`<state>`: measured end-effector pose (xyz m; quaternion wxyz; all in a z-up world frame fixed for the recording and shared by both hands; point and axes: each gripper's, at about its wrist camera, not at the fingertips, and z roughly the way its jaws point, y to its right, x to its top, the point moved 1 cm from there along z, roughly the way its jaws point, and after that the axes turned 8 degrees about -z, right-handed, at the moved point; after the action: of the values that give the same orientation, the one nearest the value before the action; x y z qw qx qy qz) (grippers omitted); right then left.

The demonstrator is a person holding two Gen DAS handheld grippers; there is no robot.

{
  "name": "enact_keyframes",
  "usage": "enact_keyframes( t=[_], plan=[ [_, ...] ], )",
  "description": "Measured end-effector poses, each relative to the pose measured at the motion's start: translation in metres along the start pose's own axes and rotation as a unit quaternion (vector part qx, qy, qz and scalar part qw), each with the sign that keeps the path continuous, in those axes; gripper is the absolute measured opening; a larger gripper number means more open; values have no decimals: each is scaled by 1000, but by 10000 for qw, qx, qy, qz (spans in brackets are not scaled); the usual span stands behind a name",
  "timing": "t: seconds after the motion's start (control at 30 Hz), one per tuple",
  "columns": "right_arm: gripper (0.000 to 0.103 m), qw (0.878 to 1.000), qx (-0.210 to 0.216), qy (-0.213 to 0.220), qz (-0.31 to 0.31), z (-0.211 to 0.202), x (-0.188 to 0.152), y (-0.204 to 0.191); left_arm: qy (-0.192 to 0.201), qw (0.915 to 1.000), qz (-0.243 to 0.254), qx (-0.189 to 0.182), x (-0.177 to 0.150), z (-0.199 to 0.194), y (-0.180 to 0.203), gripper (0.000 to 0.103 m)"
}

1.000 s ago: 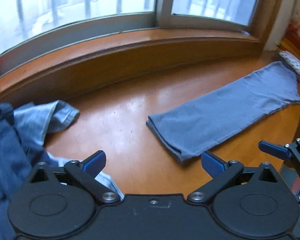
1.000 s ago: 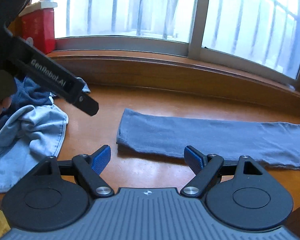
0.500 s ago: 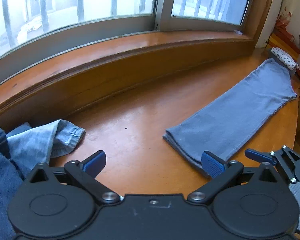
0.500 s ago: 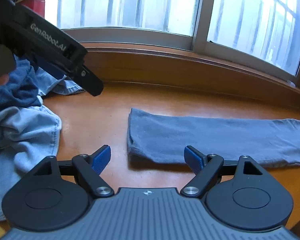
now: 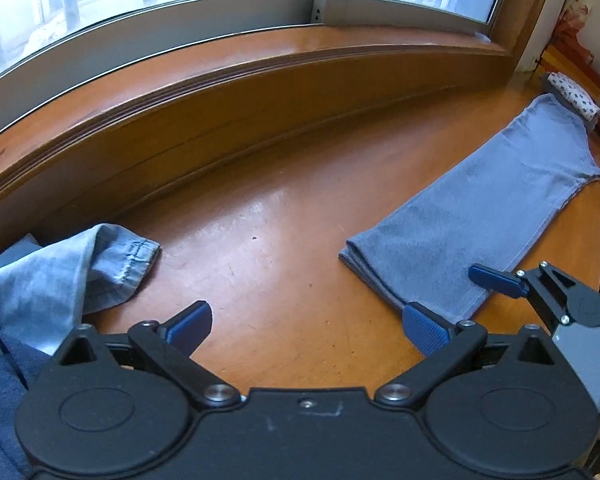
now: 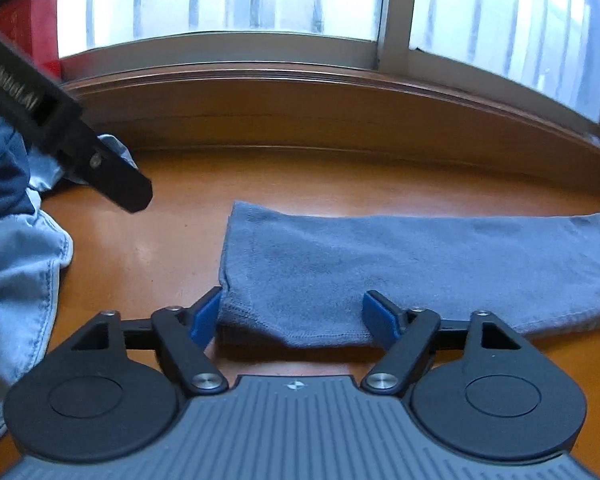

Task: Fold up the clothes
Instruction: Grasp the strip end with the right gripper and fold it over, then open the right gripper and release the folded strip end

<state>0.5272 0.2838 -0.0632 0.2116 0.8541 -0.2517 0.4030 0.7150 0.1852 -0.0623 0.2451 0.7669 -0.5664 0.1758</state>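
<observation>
Two hand-held grippers, both spread wide, empty: our right hand-held gripper (image 6: 292, 316) straddles the grey garment's (image 6: 400, 264) near corner; its long axis runs rightward; left hand-held gripper (image 5: 306, 322) farther.

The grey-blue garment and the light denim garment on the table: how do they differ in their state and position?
The grey-blue garment lies flat as a long, narrow folded strip; the light denim garment is crumpled in a heap. The grey-blue garment's near end sits between the open fingers of the right gripper; the denim garment lies off to the left, with no gripper on it. Both rest on the wooden table.
</observation>
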Motion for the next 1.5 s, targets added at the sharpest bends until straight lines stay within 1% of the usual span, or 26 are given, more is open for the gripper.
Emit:
enact_keyframes(
  t=[0.03,0.1,0.17,0.2,0.23,0.3,0.37,0.47,0.53,0.63,0.7,0.73,0.77,0.87,0.9,0.97,1.03,1.1,1.13,1.17,1.2,1.23,1.27,1.3,1.4,1.5],
  plan=[
    [66,9999,60,23,-110,0,1,-1,-2,10000,2,11,-1,0,1,102],
    [41,9994,132,74,-313,-2,2,-6,-7,10000,7,34,-2,-1,3,102],
    [25,9991,106,62,-405,-2,4,-9,-18,10000,14,62,-2,-1,3,102],
    [24,9991,82,40,-407,-2,5,-9,-24,10000,17,76,-3,-1,4,102],
    [24,9996,151,28,-247,-3,5,-5,-30,10000,21,90,-3,-1,4,102],
    [23,9985,445,11,327,-7,6,6,-34,9999,35,123,-3,-1,4,102],
    [23,9921,803,26,968,-12,6,18,-33,9999,53,150,-1,-2,4,102],
    [23,9746,1326,53,1803,-23,0,30,-20,9998,56,191,0,-5,2,102],
    [23,9586,1665,72,2311,-31,-5,36,6,9997,45,221,1,-9,-1,102],
    [23,9435,2040,54,2610,-47,-19,30,31,9996,-5,270,2,-14,-7,102],
    [23,9355,2185,222,2767,-58,-23,31,32,9995,-34,309,3,-15,-9,102],
    [23,9318,2182,369,2877,-65,-24,34,20,9995,-22,325,4,-15,-9,102],
    [23,9270,2153,500,3029,-68,-23,40,4,9994,0,336,4,-14,-8,102],
    [23,9042,1972,985,3657,-82,-28,66,-39,9994,85,335,7,-11,-2,102],
    [23,9017,1828,1125,3754,-86,-30,73,-50,9995,137,289,7,-9,2,102],
    [23,9057,1402,1247,3801,-86,-35,91,-70,9994,281,188,8,-5,14,102],
    [23,9105,1070,1149,3827,-78,-45,104,-86,9986,515,71,8,0,30,102],
    [27,9234,636,847,3688,-63,-55,111,-102,9971,749,-47,8,6,46,102],
    [28,9340,367,600,3503,-53,-58,111,-109,9961,865,-105,9,9,54,102],
    [21,9471,131,486,3170,-49,-57,107,-117,9950,982,-164,9,12,62,102],
    [32,9583,-104,372,2832,-45,-56,102,-125,9936,1098,-223,9,15,70,102],
    [37,9653,-257,278,2584,-47,-51,97,-133,9921,1214,-281,9,18,78,102],
    [48,9694,-395,210,2416,-49,-45,91,-117,9904,1331,-343,8,19,85,102],
    [55,9720,-525,213,2282,-52,-41,86,-77,9884,1457,-412,7,20,90,102],
    [55,9767,-985,468,1849,-74,-36,75,57,9812,1828,-610,6,26,105,102],
    [55,9807,-1155,538,1486,-85,-33,69,144,9783,1975,-605,10,35,115,102]
  ],
)
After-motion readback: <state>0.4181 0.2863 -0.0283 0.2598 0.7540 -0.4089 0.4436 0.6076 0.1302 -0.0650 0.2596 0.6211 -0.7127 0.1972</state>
